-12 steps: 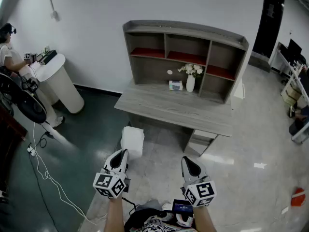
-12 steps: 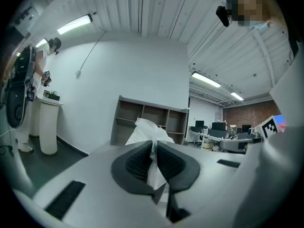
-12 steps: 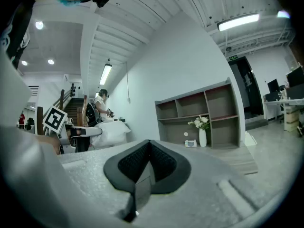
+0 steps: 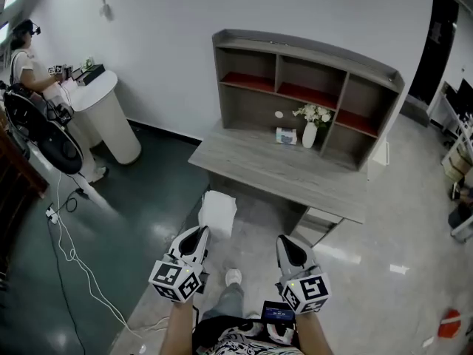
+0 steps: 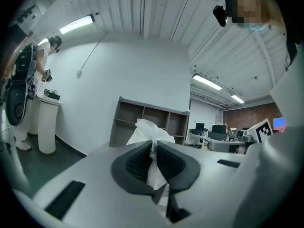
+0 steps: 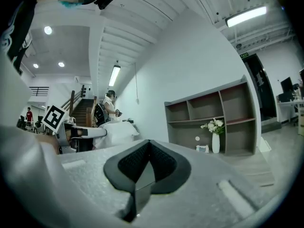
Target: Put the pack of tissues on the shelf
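The left gripper (image 4: pixel 195 235) is clamped on the wrapper edge of the pack of tissues (image 4: pixel 217 213), holding it aloft, well short of the desk's (image 4: pixel 270 170) near edge. The right gripper (image 4: pixel 286 244) is closed on nothing. The shelf (image 4: pixel 304 49) lines the desk's back edge.

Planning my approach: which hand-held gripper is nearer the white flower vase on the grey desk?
Right. The right hand-held gripper is almost straight in front of the white flower vase; the left hand-held gripper is farther left.
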`<state>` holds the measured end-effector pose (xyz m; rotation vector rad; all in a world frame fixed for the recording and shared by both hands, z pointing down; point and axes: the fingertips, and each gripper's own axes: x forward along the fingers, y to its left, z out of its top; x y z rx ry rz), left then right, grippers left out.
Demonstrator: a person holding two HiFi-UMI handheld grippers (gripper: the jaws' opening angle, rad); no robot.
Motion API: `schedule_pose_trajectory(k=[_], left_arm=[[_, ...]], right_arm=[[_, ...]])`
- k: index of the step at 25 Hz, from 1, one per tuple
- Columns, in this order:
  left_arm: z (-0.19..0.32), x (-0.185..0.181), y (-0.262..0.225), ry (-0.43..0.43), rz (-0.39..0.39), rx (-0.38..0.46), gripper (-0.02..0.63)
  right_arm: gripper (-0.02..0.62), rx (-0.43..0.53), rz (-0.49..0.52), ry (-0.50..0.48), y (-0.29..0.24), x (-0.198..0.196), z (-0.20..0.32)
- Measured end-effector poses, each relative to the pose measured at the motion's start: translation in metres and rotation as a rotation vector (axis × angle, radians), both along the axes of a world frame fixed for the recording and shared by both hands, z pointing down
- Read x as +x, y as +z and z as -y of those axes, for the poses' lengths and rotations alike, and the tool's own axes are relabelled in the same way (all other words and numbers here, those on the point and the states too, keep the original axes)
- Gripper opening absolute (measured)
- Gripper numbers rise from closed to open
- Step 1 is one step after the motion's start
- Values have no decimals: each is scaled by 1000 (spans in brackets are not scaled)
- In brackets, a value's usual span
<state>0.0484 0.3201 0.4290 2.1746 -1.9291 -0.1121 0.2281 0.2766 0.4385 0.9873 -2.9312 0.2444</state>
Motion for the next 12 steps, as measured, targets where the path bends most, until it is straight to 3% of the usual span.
schedule_pose_trajectory(k=[6, 12], left_arm=[[47, -10, -6, 56, -54, 28, 15], [131, -58, 4, 58, -12, 36, 15]], right_arm=[[3, 18, -11, 12, 4, -19, 43], [3, 1, -44, 72, 22, -59, 126]])
